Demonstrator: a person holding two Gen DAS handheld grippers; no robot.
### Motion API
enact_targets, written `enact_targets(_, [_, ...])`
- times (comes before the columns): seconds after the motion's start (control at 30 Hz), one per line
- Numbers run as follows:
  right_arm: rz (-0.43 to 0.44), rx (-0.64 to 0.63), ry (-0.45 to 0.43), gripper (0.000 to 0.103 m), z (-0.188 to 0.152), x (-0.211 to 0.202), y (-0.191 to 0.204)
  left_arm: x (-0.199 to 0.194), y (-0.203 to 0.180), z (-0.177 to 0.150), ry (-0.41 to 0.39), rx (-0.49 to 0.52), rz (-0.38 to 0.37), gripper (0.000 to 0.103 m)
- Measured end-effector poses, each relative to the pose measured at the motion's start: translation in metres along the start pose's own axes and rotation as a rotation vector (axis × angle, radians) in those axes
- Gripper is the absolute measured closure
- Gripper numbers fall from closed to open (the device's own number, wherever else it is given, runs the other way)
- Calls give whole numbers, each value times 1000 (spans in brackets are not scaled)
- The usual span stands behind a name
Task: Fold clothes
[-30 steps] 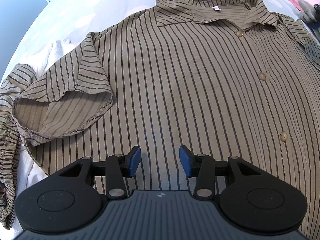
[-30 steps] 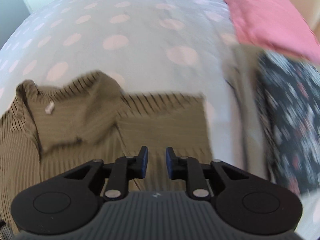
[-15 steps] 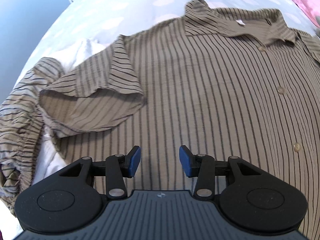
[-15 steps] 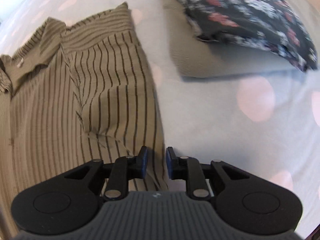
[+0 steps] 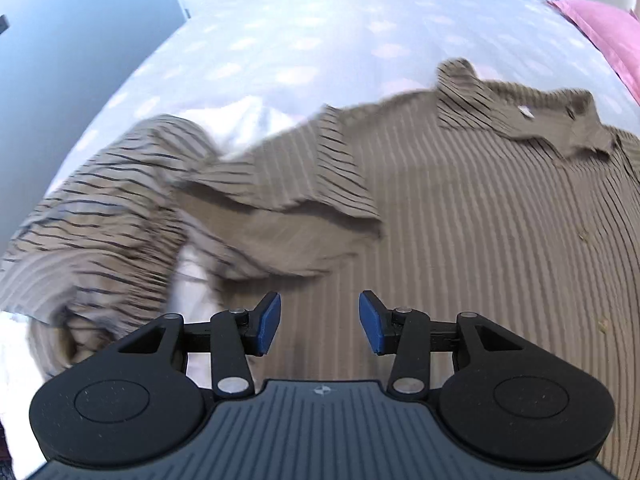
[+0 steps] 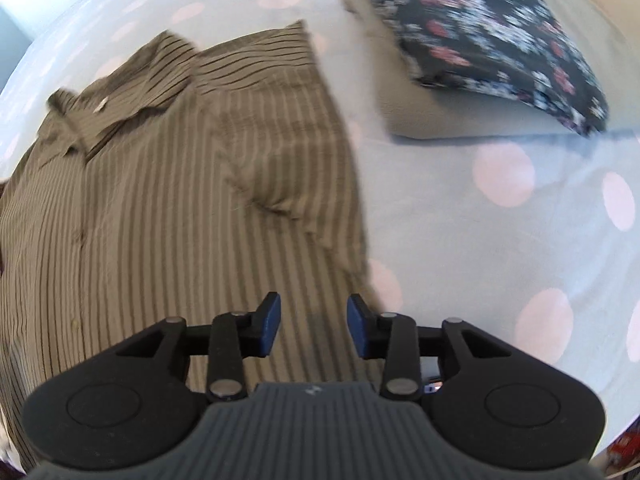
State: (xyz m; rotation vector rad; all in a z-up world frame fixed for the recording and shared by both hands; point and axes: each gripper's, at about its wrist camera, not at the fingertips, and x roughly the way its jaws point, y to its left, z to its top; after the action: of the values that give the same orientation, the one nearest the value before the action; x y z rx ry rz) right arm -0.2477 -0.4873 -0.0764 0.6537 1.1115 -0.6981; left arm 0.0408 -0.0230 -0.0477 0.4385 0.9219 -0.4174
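Right tongs [image 6: 313, 325] now wider open than before, empty, over striped shirt [image 6: 160, 220] edge. Left tongs [image 5: 319, 323] open, empty, above shirt.

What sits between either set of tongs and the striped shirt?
Nothing visible. The left tongs and right tongs are both open and empty, right over the striped shirt. The floral folded pile lies off to the right, clear.

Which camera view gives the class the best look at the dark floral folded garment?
The right wrist view. There the dark floral folded garment lies in plain sight at upper right, on top of a grey folded piece, beyond the striped shirt. The left wrist view shows none of it, only the shirt and the dotted bedspread.
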Motion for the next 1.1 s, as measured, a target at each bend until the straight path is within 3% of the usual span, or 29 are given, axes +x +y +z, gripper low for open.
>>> enact_targets(0.1, [13, -38, 10, 59, 2, 4, 15, -3, 26, 8, -28, -27, 22, 62])
enact_targets(0.2, [22, -59, 20, 59, 5, 10, 30, 2, 48, 21, -35, -94, -10, 62])
enact_targets(0.37, [22, -93, 31, 58, 13, 22, 47, 24, 57, 40, -17, -198, -100, 62])
enact_targets(0.7, [20, -127, 48, 57, 22, 38, 54, 93, 55, 51, 77, -381, -117, 60])
enact_targets(0.77, [11, -128, 56, 57, 24, 42, 53, 104, 53, 52, 86, -401, -120, 69])
enact_targets(0.8, [6, -129, 59, 57, 24, 44, 52, 108, 51, 54, 83, -399, -113, 86])
enact_targets(0.83, [-3, -132, 61, 57, 25, 46, 51, 109, 51, 55, 77, -400, -106, 94])
enact_targets(0.9, [-21, -139, 63, 57, 26, 49, 51, 106, 51, 59, 38, -407, -109, 102])
enact_targets(1.1, [-37, -158, 94, 57, 26, 61, 49, 78, 72, 86, -88, -420, -110, 102])
